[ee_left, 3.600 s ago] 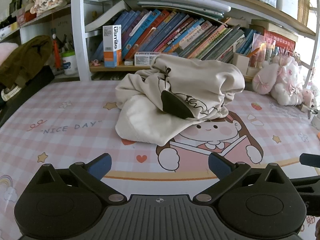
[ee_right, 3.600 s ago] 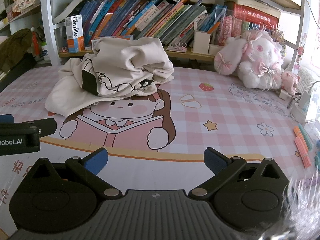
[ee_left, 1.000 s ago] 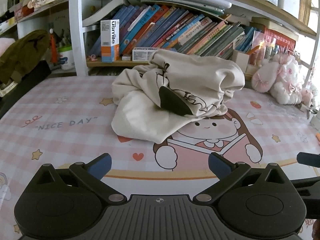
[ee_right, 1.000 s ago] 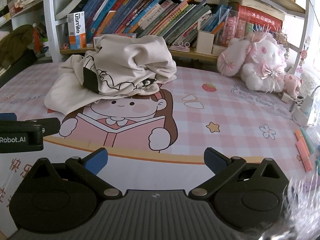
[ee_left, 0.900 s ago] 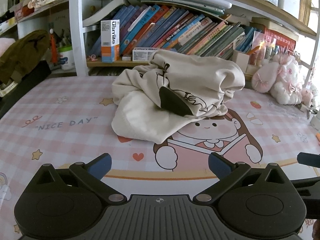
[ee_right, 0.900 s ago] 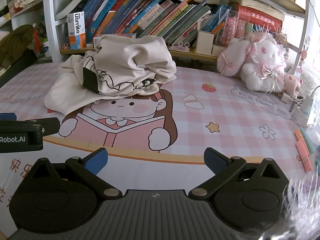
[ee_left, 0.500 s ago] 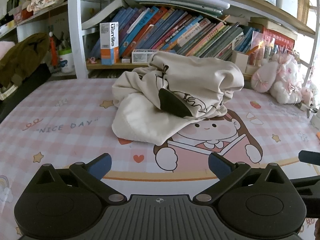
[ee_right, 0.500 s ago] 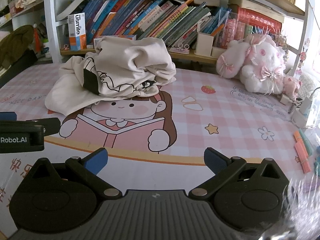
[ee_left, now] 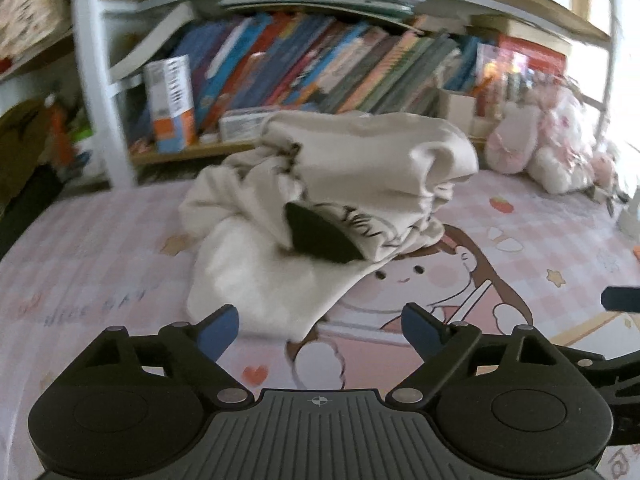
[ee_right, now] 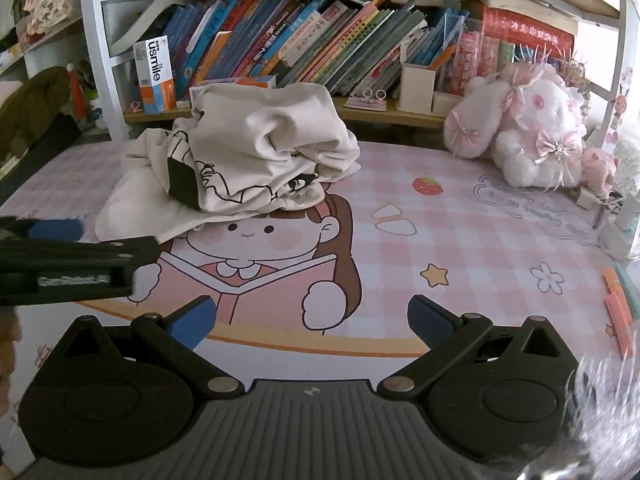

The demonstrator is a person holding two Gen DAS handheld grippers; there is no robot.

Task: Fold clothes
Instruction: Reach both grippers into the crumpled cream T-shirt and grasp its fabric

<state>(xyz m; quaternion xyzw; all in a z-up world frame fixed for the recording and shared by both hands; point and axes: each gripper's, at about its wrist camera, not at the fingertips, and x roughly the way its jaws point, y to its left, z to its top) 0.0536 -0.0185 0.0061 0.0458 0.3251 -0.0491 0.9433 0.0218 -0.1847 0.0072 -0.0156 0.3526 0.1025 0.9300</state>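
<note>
Cream garment (ee_left: 332, 216) is lying crumpled at the centre of the left wrist frame, on the pink checked mat (ee_left: 100, 256). Left gripper (ee_left: 320, 330) is hovering near its lower edge, jaws closing with only the cloth's edge showing between them. Right gripper (ee_right: 312, 322) is waiting wide apart, gripping nothing, over the mat's cartoon girl (ee_right: 256, 256).

Both wrist cameras look low across the mat (ee_right: 460, 216), sharing the crumpled garment (ee_left: 352, 184) and bookshelf (ee_right: 320, 52).
</note>
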